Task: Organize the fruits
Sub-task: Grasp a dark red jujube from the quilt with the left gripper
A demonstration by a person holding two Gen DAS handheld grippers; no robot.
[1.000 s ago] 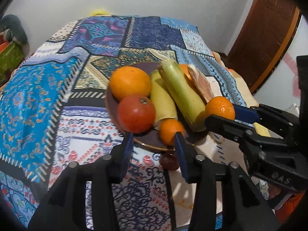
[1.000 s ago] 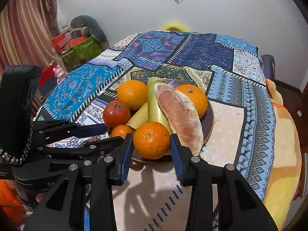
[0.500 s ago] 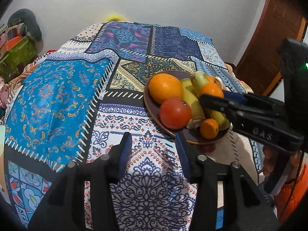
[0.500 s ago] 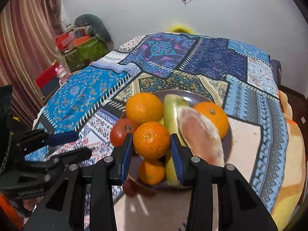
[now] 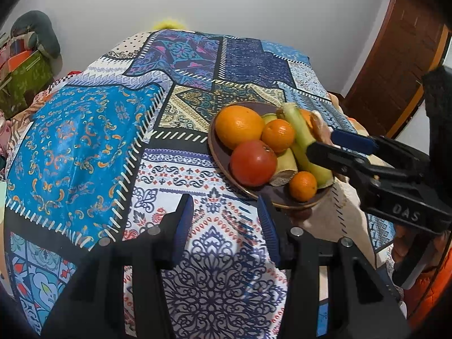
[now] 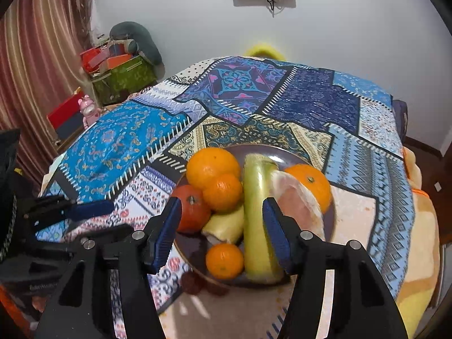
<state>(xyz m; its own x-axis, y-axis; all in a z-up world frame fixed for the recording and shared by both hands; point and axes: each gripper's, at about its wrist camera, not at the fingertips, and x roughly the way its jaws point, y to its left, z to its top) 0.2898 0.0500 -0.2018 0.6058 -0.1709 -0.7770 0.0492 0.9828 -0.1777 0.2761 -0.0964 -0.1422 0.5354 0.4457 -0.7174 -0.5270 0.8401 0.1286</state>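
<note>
We find the right tool (image 6: 221, 226) over the lower centre of its view with its jaws opening and nothing pressed between them; the small mandarin (image 6: 223, 192) sits on the fruit pile in the brown plate (image 6: 282, 152) just above and ahead of it. The left tool (image 5: 224, 220), part-open and empty, hangs over the patterned tabletop (image 5: 84, 147), the plate lying up and right of it, so the right tool is nearer. The green-yellow stalk (image 6: 255, 212) runs lengthwise away from the right tool; we read "DAS" on the right tool's body.

4 oranges (image 6: 213, 166), 1 tomato (image 6: 192, 212), 1 plate (image 6: 282, 154).
</note>
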